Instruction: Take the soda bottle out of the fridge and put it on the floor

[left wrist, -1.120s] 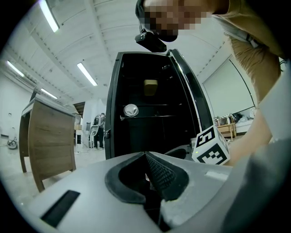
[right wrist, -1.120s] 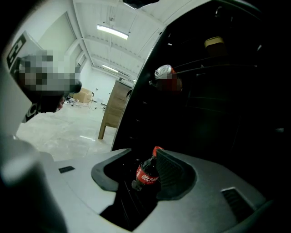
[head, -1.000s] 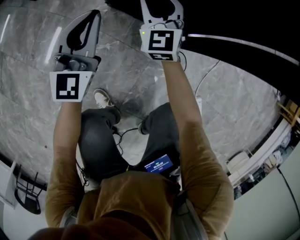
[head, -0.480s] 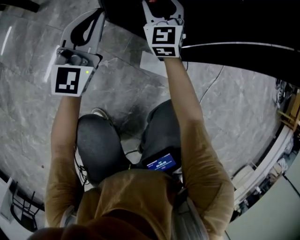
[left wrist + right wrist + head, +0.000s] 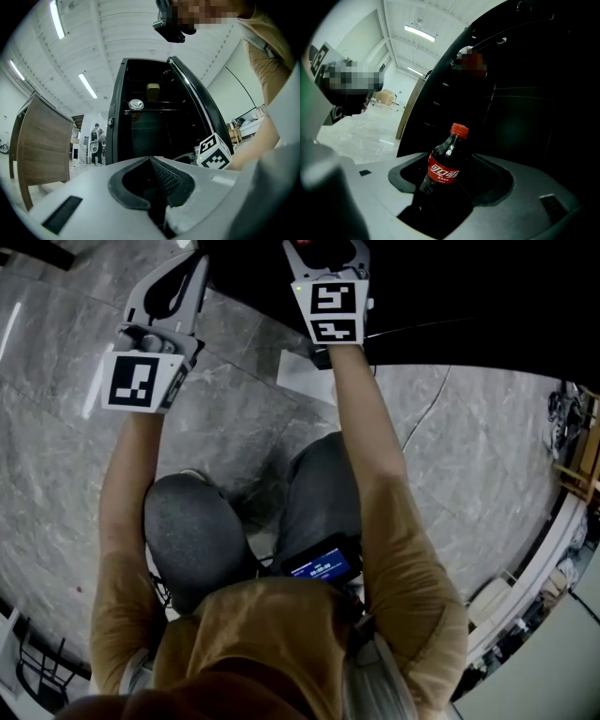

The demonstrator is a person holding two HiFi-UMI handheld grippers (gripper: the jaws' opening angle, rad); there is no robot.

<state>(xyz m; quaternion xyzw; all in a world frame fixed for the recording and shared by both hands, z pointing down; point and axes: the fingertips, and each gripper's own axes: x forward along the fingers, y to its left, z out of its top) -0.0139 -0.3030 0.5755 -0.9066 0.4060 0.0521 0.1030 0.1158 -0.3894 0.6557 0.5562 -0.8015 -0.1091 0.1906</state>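
Note:
The soda bottle, dark with a red cap and red label, stands upright between the jaws of my right gripper. Those jaws have just been opening. They stand wide, with a gap on the bottle's right side, and the pads do not press on it. Behind the bottle is the black fridge. In the head view the right gripper reaches into the dark at the top edge. My left gripper is shut and empty, out in front of the open fridge, left of the right gripper's marker cube.
A silver can and a tan box sit on upper fridge shelves. A wooden panel stands at the left. On the grey marble floor lie a white sheet and a thin cable. The person's knees are bent below the arms.
The person has crouched lower and both grippers have sunk toward the floor. The dark fridge now fills more of the top of the head view, and the shoes are hidden under the knees.

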